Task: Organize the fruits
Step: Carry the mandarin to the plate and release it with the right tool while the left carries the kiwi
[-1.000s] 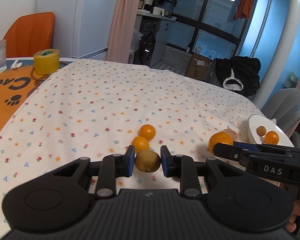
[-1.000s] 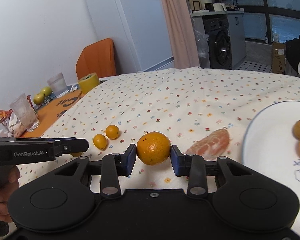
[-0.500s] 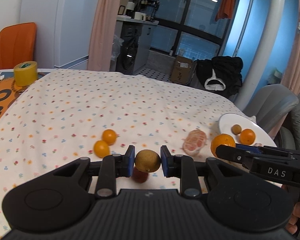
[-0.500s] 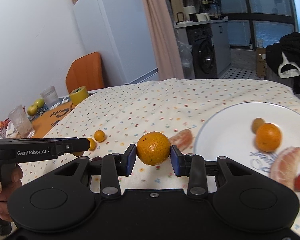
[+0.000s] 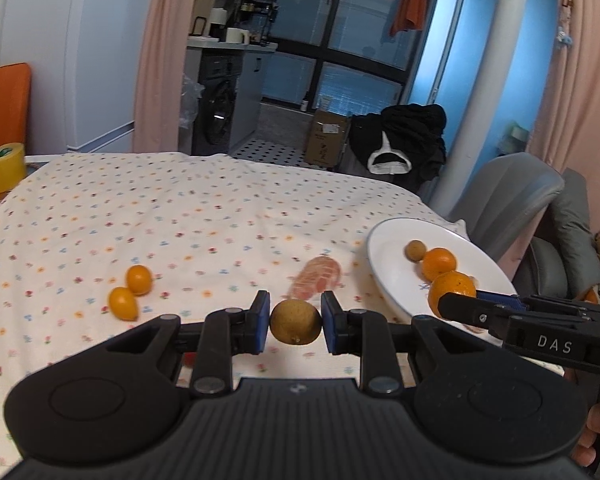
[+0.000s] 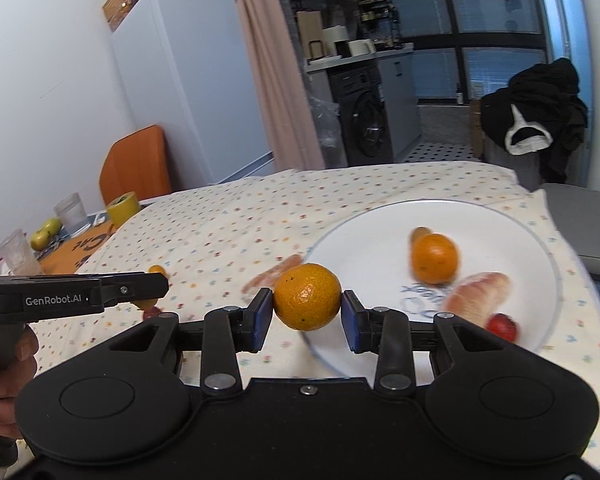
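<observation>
Cream cotton-looking tablecloth with small flower print (image 5: 204, 216) covers the worktop, matt, softly creased. Round white ceramic plate (image 6: 372, 240), glossy glaze. Black plastic left gripper (image 5: 296, 322), matt, ribbed body, blue rubbery pads (image 5: 263, 320), silvery metal rivets. Black plastic right gripper (image 6: 307, 314), same matt finish. Round orange mandarin (image 6: 307, 296) between its jaws, pitted skin, slight sheen. Small brownish-yellow round fruit (image 5: 296, 322), dull, speckled. Yellow tape roll (image 5: 4, 166), smooth.

hand-held gripper (image 5: 295, 322) pinching brown fruit (image 5: 295, 321)
</observation>
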